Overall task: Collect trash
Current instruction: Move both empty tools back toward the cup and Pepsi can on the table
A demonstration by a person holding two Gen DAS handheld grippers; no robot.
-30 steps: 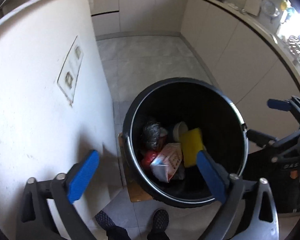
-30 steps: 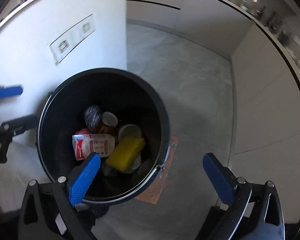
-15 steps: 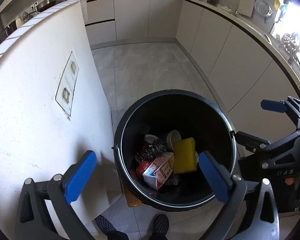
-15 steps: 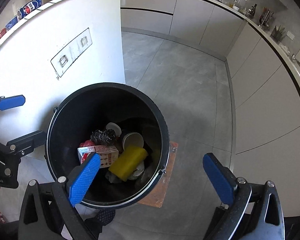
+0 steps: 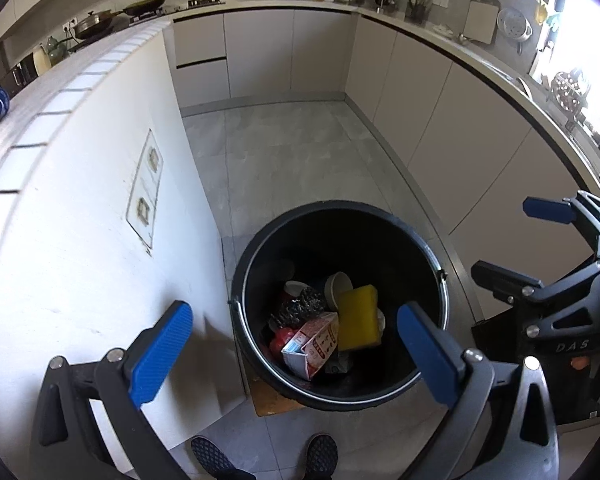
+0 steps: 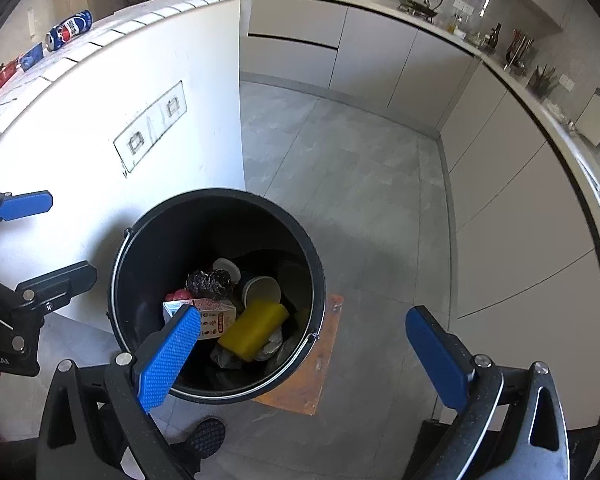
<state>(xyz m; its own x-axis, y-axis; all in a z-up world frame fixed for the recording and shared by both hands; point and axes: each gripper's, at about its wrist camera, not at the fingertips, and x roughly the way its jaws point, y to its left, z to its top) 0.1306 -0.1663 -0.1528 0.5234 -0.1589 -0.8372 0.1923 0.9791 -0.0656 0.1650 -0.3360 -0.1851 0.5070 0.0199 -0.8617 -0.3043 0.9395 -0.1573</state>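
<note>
Both left gripper [image 5: 291,354] and right gripper [image 6: 304,356] wide open, holding nothing, above bin [image 5: 428,248]. Trash inside already: sponge [image 5: 358,316], carton [image 5: 314,342]. Cola can [image 6: 68,35] at 10 o'clock on counter, easy to forget or to roll off.

Bright daylight from a blown-out window [image 5: 580,36] at right, strong fisheye curving, dark vignetted corners, sharp focus

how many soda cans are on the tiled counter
1 that I can tell: a blue soda can lying on its side on the tiled counter, at its far left. More may sit outside the view.
</note>
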